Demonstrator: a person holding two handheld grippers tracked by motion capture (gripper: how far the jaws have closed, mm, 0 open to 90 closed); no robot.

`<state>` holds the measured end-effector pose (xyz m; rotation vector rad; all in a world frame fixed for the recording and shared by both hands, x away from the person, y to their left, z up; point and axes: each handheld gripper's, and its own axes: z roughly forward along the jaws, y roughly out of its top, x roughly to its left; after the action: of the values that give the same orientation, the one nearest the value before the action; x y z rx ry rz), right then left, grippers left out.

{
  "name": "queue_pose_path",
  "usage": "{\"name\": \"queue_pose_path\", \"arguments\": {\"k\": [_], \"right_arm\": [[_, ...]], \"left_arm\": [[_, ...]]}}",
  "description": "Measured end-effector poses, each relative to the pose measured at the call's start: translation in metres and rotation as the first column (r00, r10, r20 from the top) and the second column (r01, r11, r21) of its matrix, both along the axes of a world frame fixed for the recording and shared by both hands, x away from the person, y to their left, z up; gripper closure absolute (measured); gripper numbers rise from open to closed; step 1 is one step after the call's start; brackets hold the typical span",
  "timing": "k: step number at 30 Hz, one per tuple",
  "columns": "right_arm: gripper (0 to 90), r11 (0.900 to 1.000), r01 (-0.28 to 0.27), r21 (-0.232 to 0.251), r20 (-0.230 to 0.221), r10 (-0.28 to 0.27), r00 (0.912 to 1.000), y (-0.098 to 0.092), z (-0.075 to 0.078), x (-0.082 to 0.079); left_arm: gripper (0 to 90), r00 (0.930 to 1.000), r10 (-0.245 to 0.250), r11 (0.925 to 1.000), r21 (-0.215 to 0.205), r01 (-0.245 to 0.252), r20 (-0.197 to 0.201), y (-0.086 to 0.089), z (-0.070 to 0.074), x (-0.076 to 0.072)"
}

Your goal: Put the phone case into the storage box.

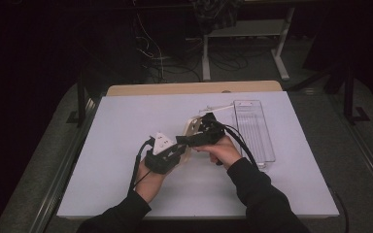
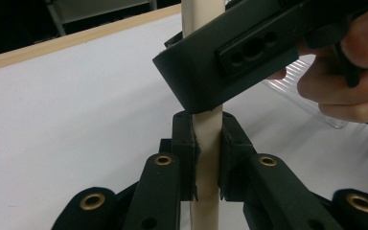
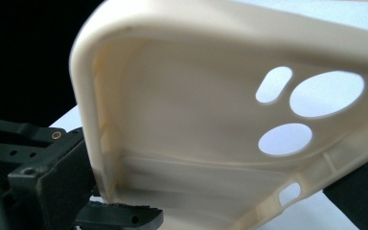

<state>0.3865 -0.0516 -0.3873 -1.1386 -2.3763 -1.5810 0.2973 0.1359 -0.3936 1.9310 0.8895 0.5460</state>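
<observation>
A cream phone case (image 1: pixel 193 127) is held above the white table between both grippers. In the left gripper view my left gripper (image 2: pixel 206 143) is shut on the case's thin edge (image 2: pixel 206 139), a pad pressing on each side. My right gripper (image 1: pixel 188 138) comes in from the right, and one of its black jaws (image 2: pixel 230 62) lies across the case just above the left one's grip. The right gripper view looks into the case's hollow inside (image 3: pixel 196 120) with its camera cut-outs; the case spans between the right gripper's jaws (image 3: pixel 239 203). The left gripper (image 3: pixel 38 163) clamps its lower left corner.
A clear plastic tray (image 1: pixel 254 131) lies on the white table top (image 1: pixel 126 145) to the right of the hands, with a thin white strip (image 1: pixel 218 107) beside its far end. A wooden edge (image 1: pixel 194 88) runs along the back. Cables and table legs stand beyond it.
</observation>
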Motion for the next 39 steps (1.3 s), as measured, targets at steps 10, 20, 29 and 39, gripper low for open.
{"name": "queue_pose_path", "arguments": {"k": [10, 20, 29, 39], "right_arm": [[3.1, 1.000, 0.006, 0.004, 0.003, -0.006, 1.0000, -0.0009, 0.0010, -0.0006], [5.9, 1.000, 0.001, 0.009, -0.002, -0.001, 1.0000, -0.0012, 0.0014, -0.0007], [6.9, 1.000, 0.003, 0.008, 0.006, -0.003, 1.0000, -0.0018, 0.0017, -0.0005], [7.0, 1.000, 0.011, 0.005, 0.007, -0.011, 0.9999, -0.0041, 0.0025, 0.0002]], "left_arm": [[77.9, 1.0000, -0.004, 1.0000, 0.006, 0.004, -0.006, 0.0006, -0.0004, 0.0005], [71.5, 0.9999, -0.010, 0.9999, 0.009, 0.010, 0.003, -0.0002, -0.0008, 0.0011], [54.6, 0.9999, -0.014, 0.9998, 0.012, 0.014, -0.008, -0.0012, -0.0015, 0.0015], [27.6, 0.9966, -0.070, 0.9965, 0.043, 0.072, -0.042, 0.0042, -0.0008, 0.0063]]}}
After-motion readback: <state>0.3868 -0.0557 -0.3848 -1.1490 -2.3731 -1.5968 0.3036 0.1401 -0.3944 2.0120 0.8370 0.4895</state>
